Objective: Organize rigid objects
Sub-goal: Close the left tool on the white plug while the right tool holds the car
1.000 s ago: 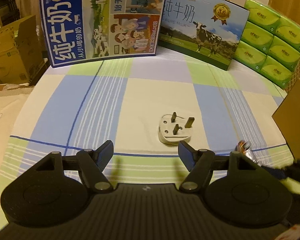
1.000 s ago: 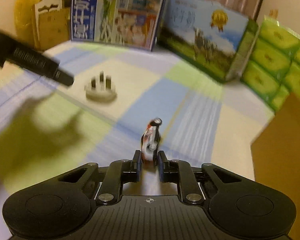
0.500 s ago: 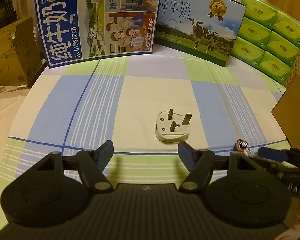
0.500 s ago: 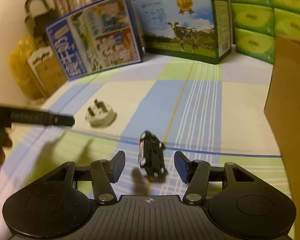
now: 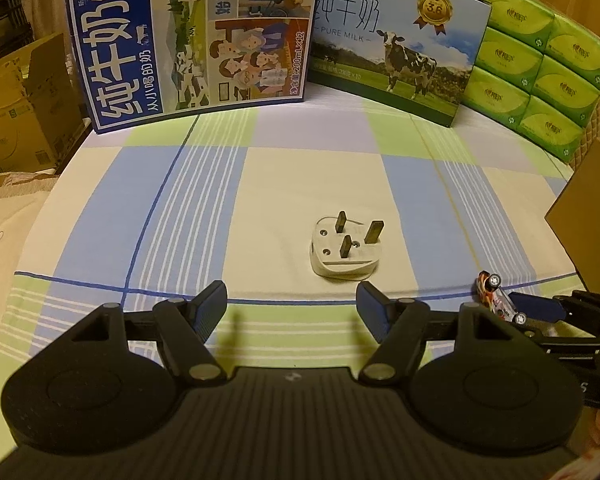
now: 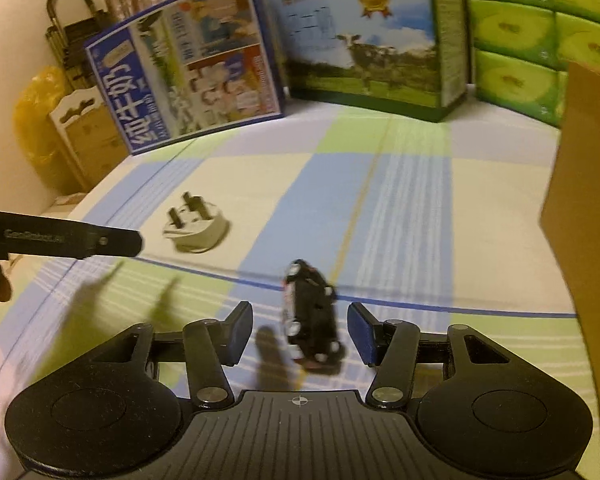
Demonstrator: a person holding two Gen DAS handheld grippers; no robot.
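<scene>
Toy car is what we find between the fingers of the right gripper, lying on its side on the checked cloth, black underside and small white wheels turned towards the camera. Neither pad touches it; we see a gap on each side, and the jaws are closing slightly around it. Left of it, a little farther off, sits one white three-pin plug, prongs up.

From the left wrist view, our left gripper hovers with its jaws apart and nothing between them. The plug lies just beyond its fingertips, slightly right of centre, clear of both pads. Farther right, at the near edge of the cloth, the same car shows its red-and-white body beside the right gripper's blue pad.

Counting from left to right along the far side, we have two milk cartons and one stack of green tissue packs. The blue milk carton carries large Chinese characters, "3.2" in a small badge and "200mL×12". The cow carton reads "PURE MILK" with a gold "3.6" rosette. Six faces of the tissue packs are visible in the left view, their print too small to read. One brown cardboard box stands at the right edge, close to the car. One car and one plug are all we count on the cloth.
</scene>
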